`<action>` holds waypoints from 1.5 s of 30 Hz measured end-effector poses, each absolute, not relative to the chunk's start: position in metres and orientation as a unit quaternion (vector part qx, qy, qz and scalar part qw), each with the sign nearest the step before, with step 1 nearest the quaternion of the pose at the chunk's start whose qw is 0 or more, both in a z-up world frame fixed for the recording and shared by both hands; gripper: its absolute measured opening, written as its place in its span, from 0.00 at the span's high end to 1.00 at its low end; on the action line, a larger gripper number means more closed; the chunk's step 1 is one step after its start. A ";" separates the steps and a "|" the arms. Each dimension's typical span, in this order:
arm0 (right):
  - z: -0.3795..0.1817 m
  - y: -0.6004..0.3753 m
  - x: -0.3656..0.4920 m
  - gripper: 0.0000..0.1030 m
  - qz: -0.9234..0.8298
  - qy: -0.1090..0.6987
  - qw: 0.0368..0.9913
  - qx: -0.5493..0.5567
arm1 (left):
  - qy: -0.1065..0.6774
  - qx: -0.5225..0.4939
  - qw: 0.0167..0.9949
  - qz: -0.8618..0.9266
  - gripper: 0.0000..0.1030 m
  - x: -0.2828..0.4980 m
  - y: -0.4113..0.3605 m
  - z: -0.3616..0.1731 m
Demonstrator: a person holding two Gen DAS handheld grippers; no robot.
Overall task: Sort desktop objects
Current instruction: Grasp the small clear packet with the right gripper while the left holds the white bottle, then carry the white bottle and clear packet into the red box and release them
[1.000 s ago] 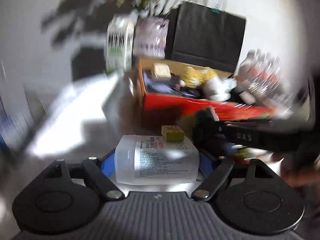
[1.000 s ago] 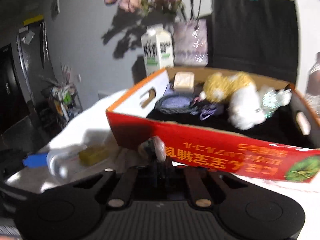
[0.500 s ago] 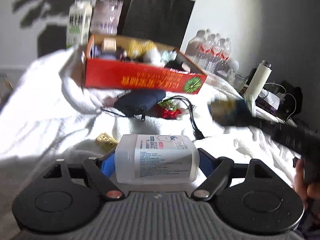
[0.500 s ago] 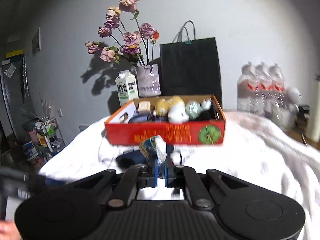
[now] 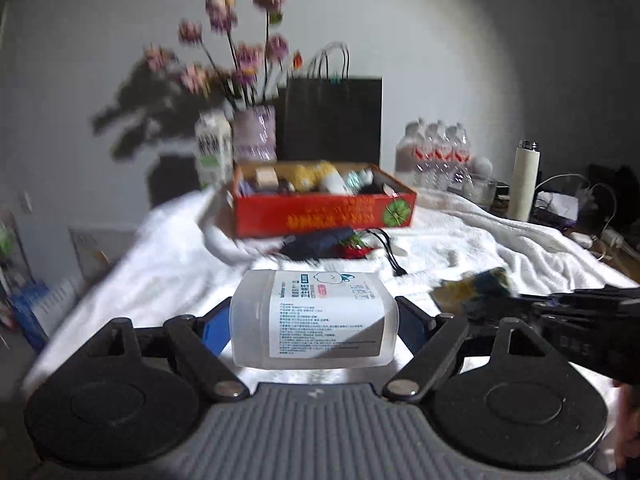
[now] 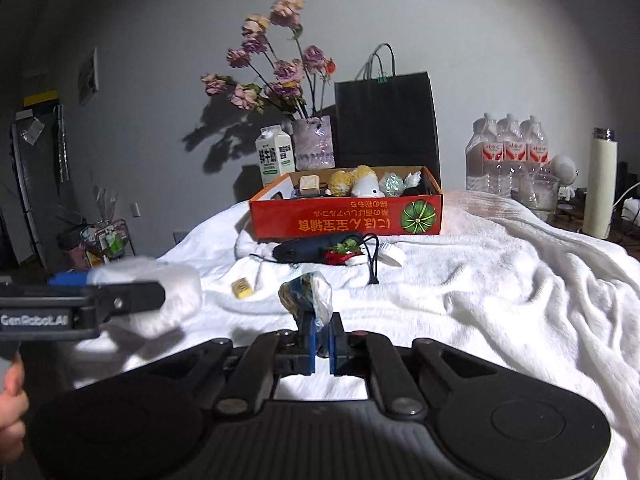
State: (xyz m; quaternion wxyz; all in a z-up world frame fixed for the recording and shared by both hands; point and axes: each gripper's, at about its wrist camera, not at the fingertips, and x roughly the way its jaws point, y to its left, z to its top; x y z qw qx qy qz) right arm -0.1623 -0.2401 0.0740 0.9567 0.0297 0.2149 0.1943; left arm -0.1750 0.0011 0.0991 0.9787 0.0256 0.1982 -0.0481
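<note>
While left claw [image 5: 314,322] grips jar [image 5: 314,320] — right claw [image 6: 320,344] pinches wrapper [image 6: 308,298].

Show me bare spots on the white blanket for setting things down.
Free: the broad white blanket right of the black cable, and the stretch left of the small yellow block. Crowded: just before the red cardboard box, where a dark pouch lies.
</note>
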 end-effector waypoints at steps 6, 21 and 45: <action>0.083 -0.245 -0.187 0.95 0.164 0.191 0.968 0.024 | 0.184 0.014 0.982 -0.047 0.20 -0.178 -0.002 0.098; 0.101 -0.241 -0.091 0.95 0.174 0.178 0.968 0.025 | 0.171 0.012 0.985 -0.037 0.20 -0.078 0.000 0.109; 0.117 -0.215 0.229 0.95 0.162 0.304 0.939 -0.009 | 0.310 0.005 0.951 -0.001 0.20 0.221 0.015 0.116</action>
